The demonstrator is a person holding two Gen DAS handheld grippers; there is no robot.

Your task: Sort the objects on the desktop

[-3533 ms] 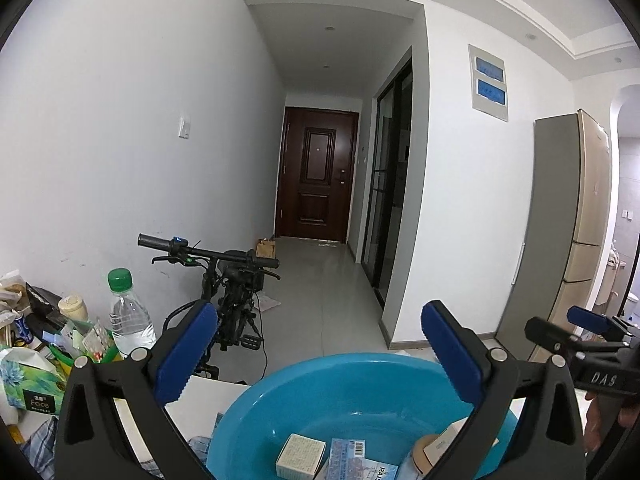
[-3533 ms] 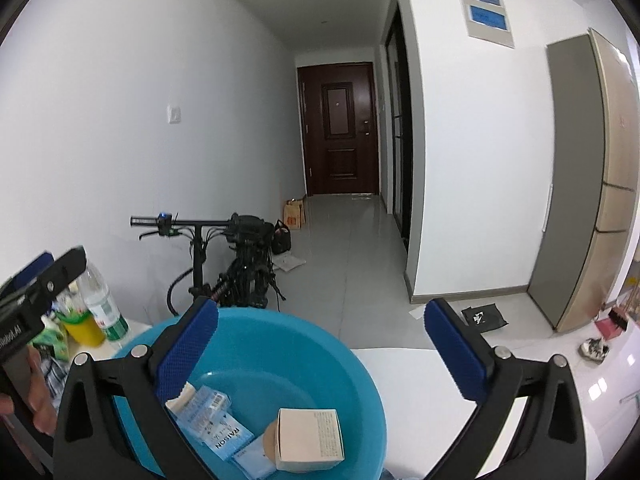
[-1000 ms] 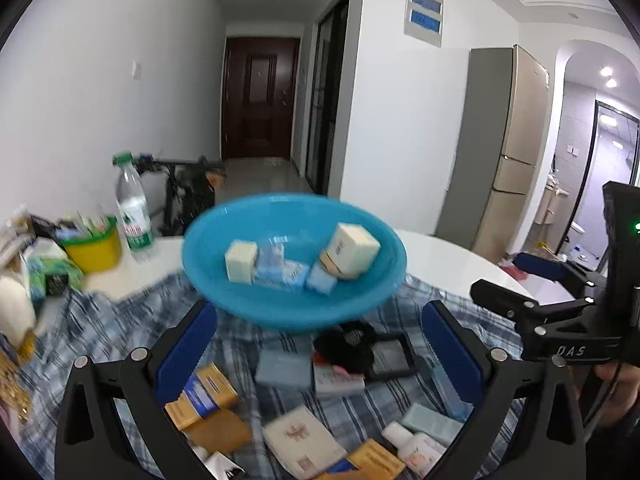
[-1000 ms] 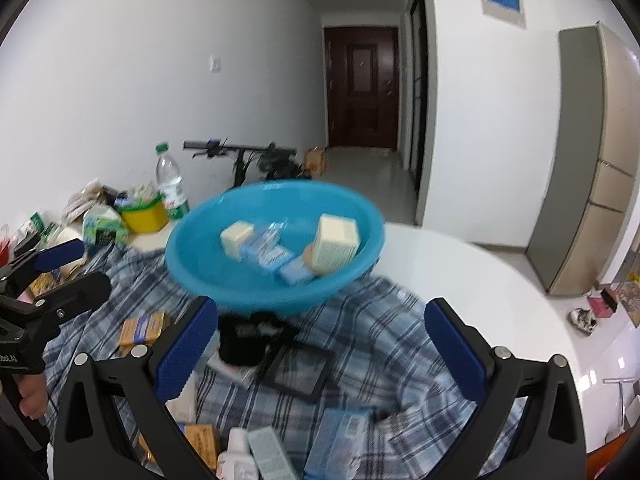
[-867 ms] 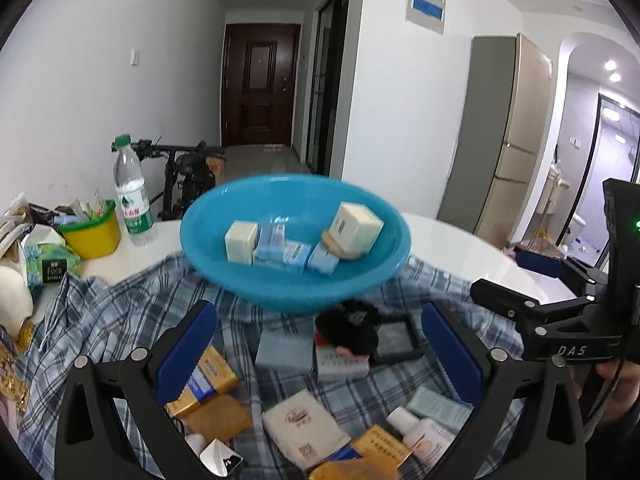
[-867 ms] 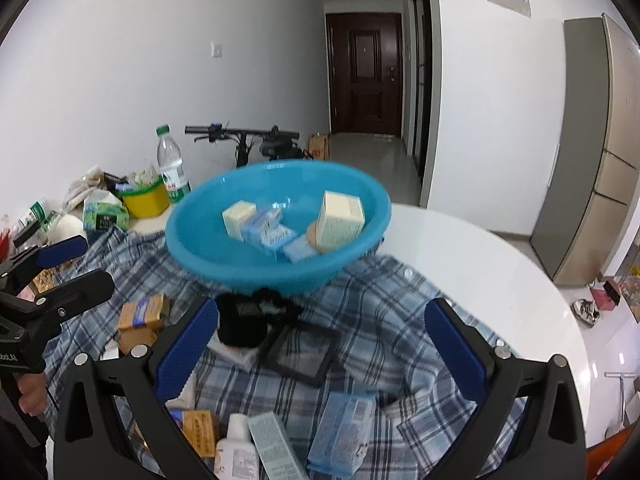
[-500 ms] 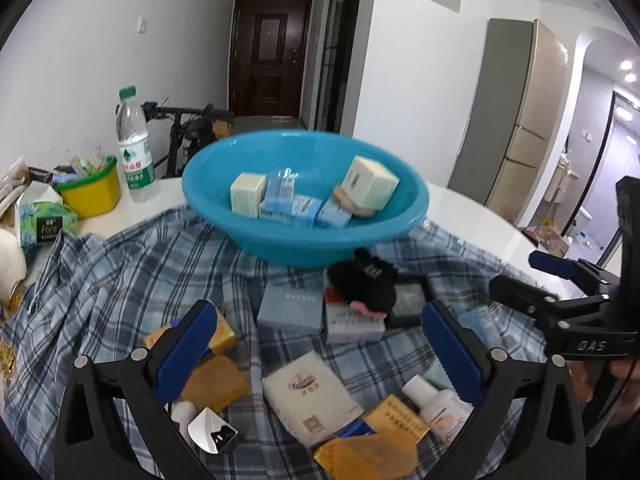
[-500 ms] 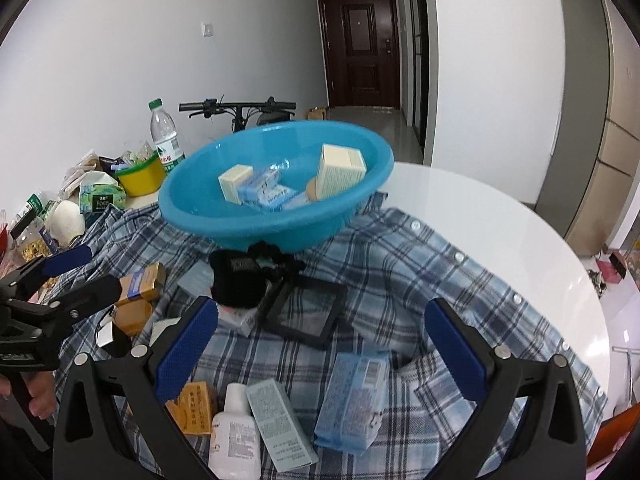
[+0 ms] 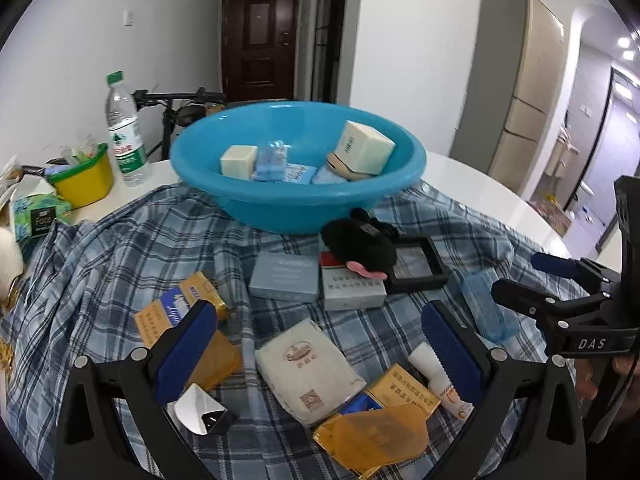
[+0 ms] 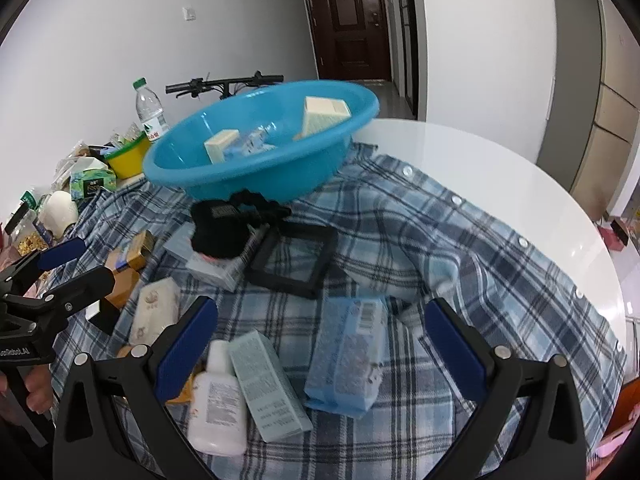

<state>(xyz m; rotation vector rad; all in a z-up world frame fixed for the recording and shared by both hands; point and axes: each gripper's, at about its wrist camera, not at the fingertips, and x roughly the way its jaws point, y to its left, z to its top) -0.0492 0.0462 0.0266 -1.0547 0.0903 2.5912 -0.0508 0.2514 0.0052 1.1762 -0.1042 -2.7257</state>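
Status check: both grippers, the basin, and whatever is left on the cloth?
Left gripper and right gripper open, empty, above the cloth. Blue basin holds a few boxes. Many boxes and a white bottle unsorted on the plaid cloth. Nothing blocking.

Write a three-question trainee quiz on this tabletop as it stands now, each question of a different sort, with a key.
1. True or false: the left gripper is shut on a box.
2. Multiple choice: the black plush toy lies (A) inside the blue basin, (B) in front of the basin, partly on a grey box, (C) beside the water bottle.
3. Fill in: between the right gripper fingers, flat on the plaid cloth, lies a pale blue ____.

Key
1. False: both grippers are open and empty.
2. B.
3. Packet.
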